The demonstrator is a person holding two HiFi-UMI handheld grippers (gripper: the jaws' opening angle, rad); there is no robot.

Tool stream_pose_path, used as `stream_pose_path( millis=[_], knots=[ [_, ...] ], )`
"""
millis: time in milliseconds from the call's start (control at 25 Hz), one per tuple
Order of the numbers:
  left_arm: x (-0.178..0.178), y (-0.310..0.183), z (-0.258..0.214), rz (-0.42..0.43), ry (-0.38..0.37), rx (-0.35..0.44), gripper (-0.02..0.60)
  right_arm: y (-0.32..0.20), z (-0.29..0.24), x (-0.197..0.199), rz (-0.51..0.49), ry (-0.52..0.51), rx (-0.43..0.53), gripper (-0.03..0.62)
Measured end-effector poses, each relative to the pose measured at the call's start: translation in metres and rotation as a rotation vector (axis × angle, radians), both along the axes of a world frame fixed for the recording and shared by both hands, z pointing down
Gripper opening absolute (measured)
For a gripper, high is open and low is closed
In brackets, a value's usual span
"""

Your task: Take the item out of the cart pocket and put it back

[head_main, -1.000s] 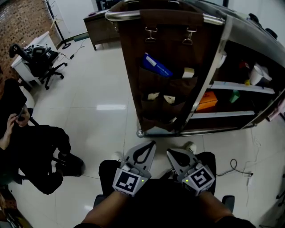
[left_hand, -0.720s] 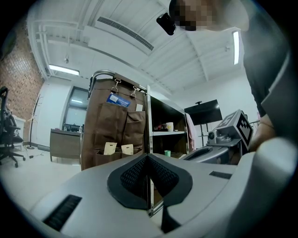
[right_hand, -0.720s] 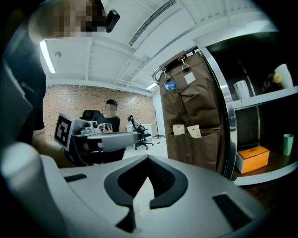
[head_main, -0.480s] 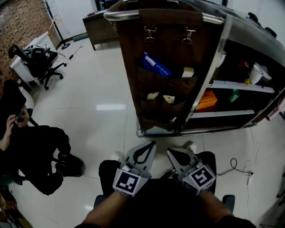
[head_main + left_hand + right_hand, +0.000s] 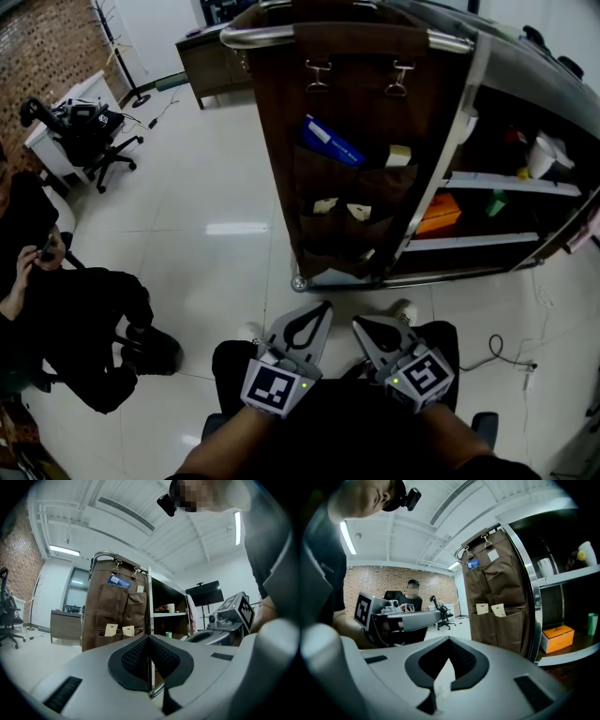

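Cart pockets (image 5: 330, 236): one blue item (image 5: 330, 141), three pale tags (image 5: 324, 203)

Grey left gripper (image 5: 324, 306), right gripper (image 5: 357, 322); black-white marker cubes (image 5: 275, 388); apparently dark trousers (image 5: 230, 364).

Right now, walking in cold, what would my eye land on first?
The tall brown pocket hanger on the end of the cart, with a blue pack poking from an upper pocket, fills the top centre of the head view. Low in that view the left tool and right tool sit side by side, both shut and empty. At far left a person in black is seated.
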State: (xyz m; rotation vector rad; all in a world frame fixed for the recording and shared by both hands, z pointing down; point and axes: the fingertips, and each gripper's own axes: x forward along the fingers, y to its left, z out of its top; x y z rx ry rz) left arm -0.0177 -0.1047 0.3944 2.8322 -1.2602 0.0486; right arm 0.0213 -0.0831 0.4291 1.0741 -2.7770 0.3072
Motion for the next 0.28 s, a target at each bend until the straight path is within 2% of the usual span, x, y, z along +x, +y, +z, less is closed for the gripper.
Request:
stream_pose_path(
  millis=[280],
  knots=[
    [0.0011, -0.0001, 0.0006, 0.005, -0.005, 0.002, 0.0, -0.0009, -0.0009, 0.0016, 0.004, 0.001, 0.003, 0.011]
  ],
)
